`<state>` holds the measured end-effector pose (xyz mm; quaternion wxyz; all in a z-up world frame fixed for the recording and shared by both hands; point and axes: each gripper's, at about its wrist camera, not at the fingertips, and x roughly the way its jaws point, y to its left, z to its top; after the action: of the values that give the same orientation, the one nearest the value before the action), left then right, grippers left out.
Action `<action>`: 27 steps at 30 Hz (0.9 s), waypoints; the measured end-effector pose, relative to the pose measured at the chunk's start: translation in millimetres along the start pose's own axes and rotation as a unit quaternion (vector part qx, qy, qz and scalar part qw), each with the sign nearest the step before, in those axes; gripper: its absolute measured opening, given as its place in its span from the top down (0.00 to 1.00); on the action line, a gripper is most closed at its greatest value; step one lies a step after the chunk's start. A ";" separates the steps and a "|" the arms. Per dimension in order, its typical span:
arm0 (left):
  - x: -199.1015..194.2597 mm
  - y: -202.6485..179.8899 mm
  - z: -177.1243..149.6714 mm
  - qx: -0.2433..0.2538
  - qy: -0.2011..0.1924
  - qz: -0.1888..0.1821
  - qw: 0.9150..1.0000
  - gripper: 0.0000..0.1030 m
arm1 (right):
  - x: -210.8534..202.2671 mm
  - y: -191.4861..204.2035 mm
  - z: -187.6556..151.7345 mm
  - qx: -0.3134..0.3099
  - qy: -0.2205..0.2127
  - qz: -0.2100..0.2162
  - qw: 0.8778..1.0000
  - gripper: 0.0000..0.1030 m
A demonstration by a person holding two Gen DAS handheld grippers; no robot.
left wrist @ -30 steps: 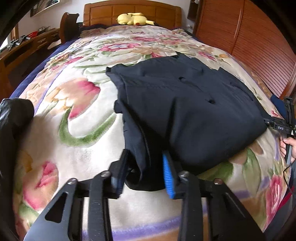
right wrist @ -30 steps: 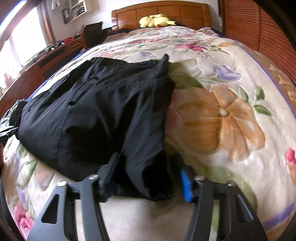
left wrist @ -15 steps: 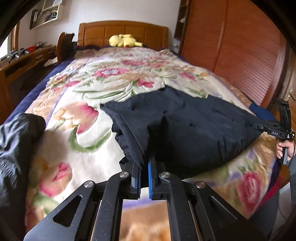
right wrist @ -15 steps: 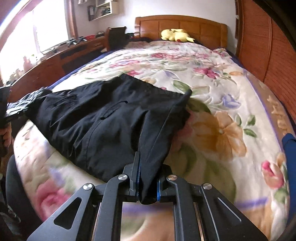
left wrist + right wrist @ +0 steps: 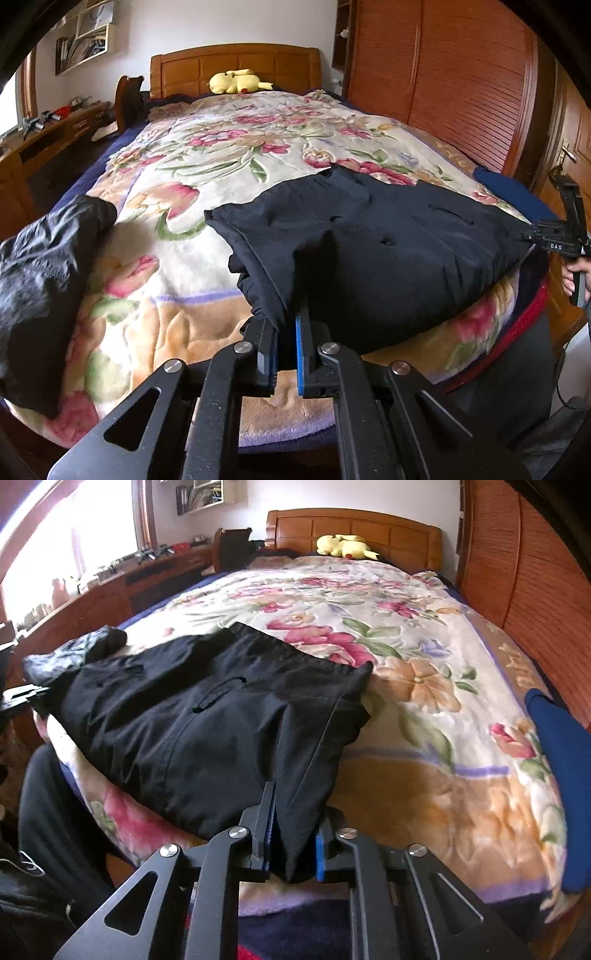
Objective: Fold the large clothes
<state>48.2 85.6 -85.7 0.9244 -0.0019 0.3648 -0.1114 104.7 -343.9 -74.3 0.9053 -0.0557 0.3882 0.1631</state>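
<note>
A large black garment (image 5: 388,251) lies spread across the near end of the floral bed (image 5: 221,155), and its near edge is lifted off the blanket. My left gripper (image 5: 286,325) is shut on the garment's near left corner. In the right wrist view the same garment (image 5: 184,720) runs away to the left. My right gripper (image 5: 293,812) pinches its near right corner; the jaws are opening slightly, with a thick fold of cloth still pressed between the pads. Each gripper shows in the other's view: the right one (image 5: 554,240) in a hand, the left one (image 5: 22,696).
A shiny black garment (image 5: 44,266) is heaped at the bed's near left corner. A blue cloth (image 5: 561,775) lies on the near right edge. A yellow plush toy (image 5: 236,81) rests by the wooden headboard. A wooden wardrobe (image 5: 461,92) flanks the right side and a desk (image 5: 44,133) the left.
Both grippers closed on the garment's near corners, then drew back and up toward the foot of the bed. The garment slid with them and its near edge lifted.
</note>
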 end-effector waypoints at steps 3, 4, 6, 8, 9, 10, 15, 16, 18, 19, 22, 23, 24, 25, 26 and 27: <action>-0.4 6.3 0.2 -0.011 0.000 0.001 1.000 0.88 | -7.5 6.9 11.0 -0.002 -0.010 -0.021 1.000 0.78; -2.2 6.6 -0.5 -0.012 -0.003 0.002 1.000 0.87 | -12.6 8.9 11.2 0.000 -0.015 -0.028 0.999 0.77; -5.6 9.1 0.3 -0.016 -0.010 0.007 1.000 0.79 | -19.8 10.8 13.6 0.006 -0.028 -0.039 0.999 0.72; -9.8 10.0 2.1 -0.016 -0.021 0.015 1.000 0.71 | -28.2 14.0 12.2 0.007 -0.039 -0.041 0.998 0.65; -12.5 10.1 4.1 -0.016 -0.028 0.016 0.999 0.69 | -29.2 15.2 14.1 0.008 -0.043 -0.042 0.998 0.61; -14.0 8.4 4.4 -0.015 -0.031 0.015 0.999 0.68 | -29.6 17.5 17.2 0.008 -0.048 -0.043 0.998 0.59; -18.3 -2.4 10.8 -0.003 -0.039 0.005 0.999 0.53 | -25.4 44.7 23.8 -0.010 -0.074 -0.024 0.997 0.59; -17.5 -6.0 11.2 0.000 -0.039 0.003 0.999 0.49 | -23.7 52.7 24.9 -0.012 -0.077 -0.015 0.997 0.59; -14.4 -11.0 11.7 0.004 -0.037 0.000 0.999 0.34 | -9.9 66.4 30.3 -0.019 -0.073 0.011 0.997 0.59; -12.3 -13.5 12.0 0.005 -0.035 -0.002 0.999 0.33 | -2.4 75.4 33.0 -0.025 -0.068 0.024 0.997 0.59; -4.5 -21.0 11.3 0.007 -0.028 -0.005 1.000 0.32 | 28.7 101.7 41.6 -0.044 -0.051 0.062 0.996 0.59; -2.9 -23.3 10.9 0.007 -0.026 -0.003 1.000 0.32 | 38.0 110.7 42.7 -0.052 -0.043 0.073 0.995 0.59; -1.4 -25.0 10.5 0.007 -0.025 -0.001 1.000 0.32 | 46.7 116.6 44.9 -0.058 -0.035 0.082 0.994 0.59; -0.9 -26.4 10.4 0.006 -0.024 -0.002 1.000 0.32 | 57.3 127.1 44.9 -0.066 -0.025 0.090 0.993 0.59; -0.6 -26.6 10.5 0.004 -0.024 -0.004 1.000 0.32 | 66.8 134.7 44.0 -0.071 -0.013 0.097 0.993 0.59; -0.2 -27.8 11.0 0.003 -0.024 -0.007 1.000 0.32 | 77.6 140.8 42.2 -0.074 0.004 0.102 0.992 0.59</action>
<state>49.8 57.7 -75.1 0.9321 -0.0040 0.3422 -0.1187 136.0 -182.3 -97.4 0.8758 -0.0831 0.3821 0.2831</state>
